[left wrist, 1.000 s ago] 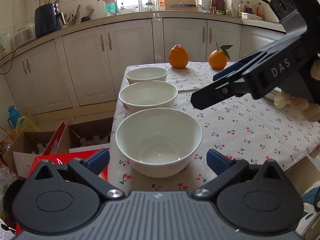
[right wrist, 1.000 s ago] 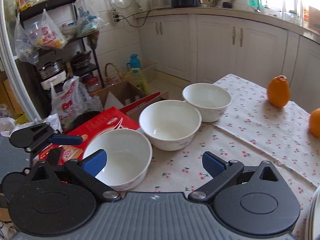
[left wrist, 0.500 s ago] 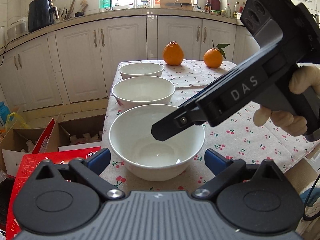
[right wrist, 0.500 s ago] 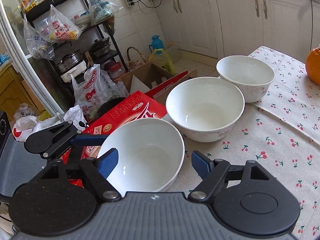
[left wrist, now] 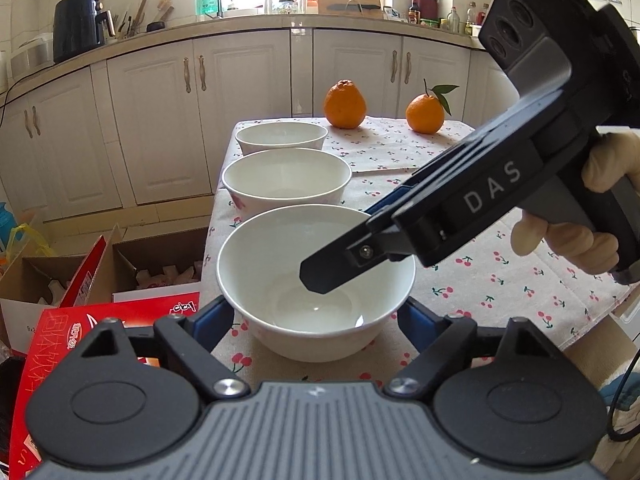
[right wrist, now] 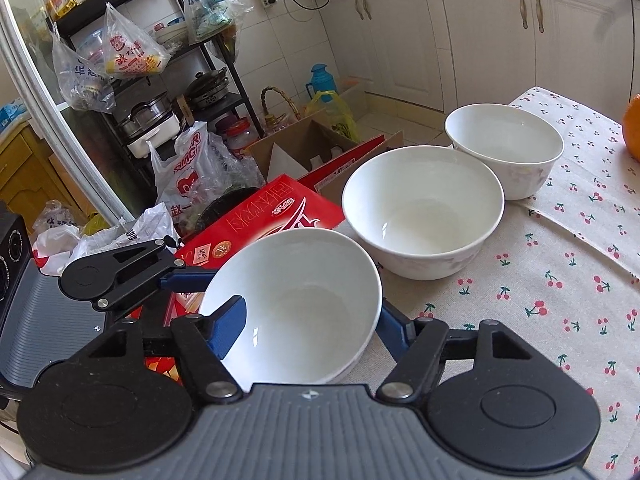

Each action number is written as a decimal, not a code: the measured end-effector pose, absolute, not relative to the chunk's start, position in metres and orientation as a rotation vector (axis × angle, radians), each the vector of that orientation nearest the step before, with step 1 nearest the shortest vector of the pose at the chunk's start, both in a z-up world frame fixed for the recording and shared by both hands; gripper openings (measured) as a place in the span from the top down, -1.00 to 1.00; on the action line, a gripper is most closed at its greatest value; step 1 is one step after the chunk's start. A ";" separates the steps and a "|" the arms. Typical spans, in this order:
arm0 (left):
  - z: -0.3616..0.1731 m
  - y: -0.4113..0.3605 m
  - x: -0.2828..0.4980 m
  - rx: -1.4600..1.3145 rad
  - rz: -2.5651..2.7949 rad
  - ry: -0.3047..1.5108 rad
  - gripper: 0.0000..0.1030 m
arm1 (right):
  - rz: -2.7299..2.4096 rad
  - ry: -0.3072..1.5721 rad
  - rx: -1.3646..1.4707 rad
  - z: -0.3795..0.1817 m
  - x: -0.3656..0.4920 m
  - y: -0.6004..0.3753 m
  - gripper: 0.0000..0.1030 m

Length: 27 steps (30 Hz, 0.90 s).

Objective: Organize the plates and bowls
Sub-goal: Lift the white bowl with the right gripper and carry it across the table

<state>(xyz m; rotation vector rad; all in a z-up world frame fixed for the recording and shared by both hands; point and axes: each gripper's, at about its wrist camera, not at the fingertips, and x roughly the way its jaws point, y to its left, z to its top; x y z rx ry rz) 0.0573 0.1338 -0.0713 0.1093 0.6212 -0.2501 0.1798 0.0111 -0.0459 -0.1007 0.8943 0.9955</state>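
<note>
3 white bowls sit in a row along the tabletop (left wrist: 500,288) edge, and everything turns on the nearest bowl (left wrist: 316,280), the one at the corner. Take that bowl as the landmark: the middle bowl (left wrist: 286,180) sits just behind it, the far bowl (left wrist: 280,136) behind that, and 2 oranges (left wrist: 345,98) rest well beyond, at the tabletop's far end.

Both hands converge on it. The left hand-held gripper (left wrist: 316,316) comes at the bowl from its near side, one blue finger on each flank of the bowl's wall, jaws closing with the bowl between them; from here the pads look just beside the wall, and contact cannot be confirmed. The right hand-held gripper (right wrist: 308,326) reaches in from the bowl's other side, across the cherry-print cloth. Its jaws have come in as far as they go: one blue pad (right wrist: 228,328) lies inside the bowl against the wall, the other outside, pinching the rim. In its view the bowl looks tilted toward the camera.

Being round, the bowl offers no long axis to line up with. The right hand is the one with the grip; a likely next call is a lift toward the middle bowl for stacking.
</note>
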 end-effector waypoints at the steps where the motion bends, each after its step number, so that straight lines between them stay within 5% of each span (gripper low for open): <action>1: -0.071 0.132 0.057 0.115 -0.250 0.622 -0.71 | 0.993 0.896 -0.101 -0.046 0.180 0.011 -0.47; 27: -0.059 0.058 0.069 0.166 -0.501 0.603 -0.71 | 0.767 0.859 -0.042 -0.031 0.153 -0.089 -0.47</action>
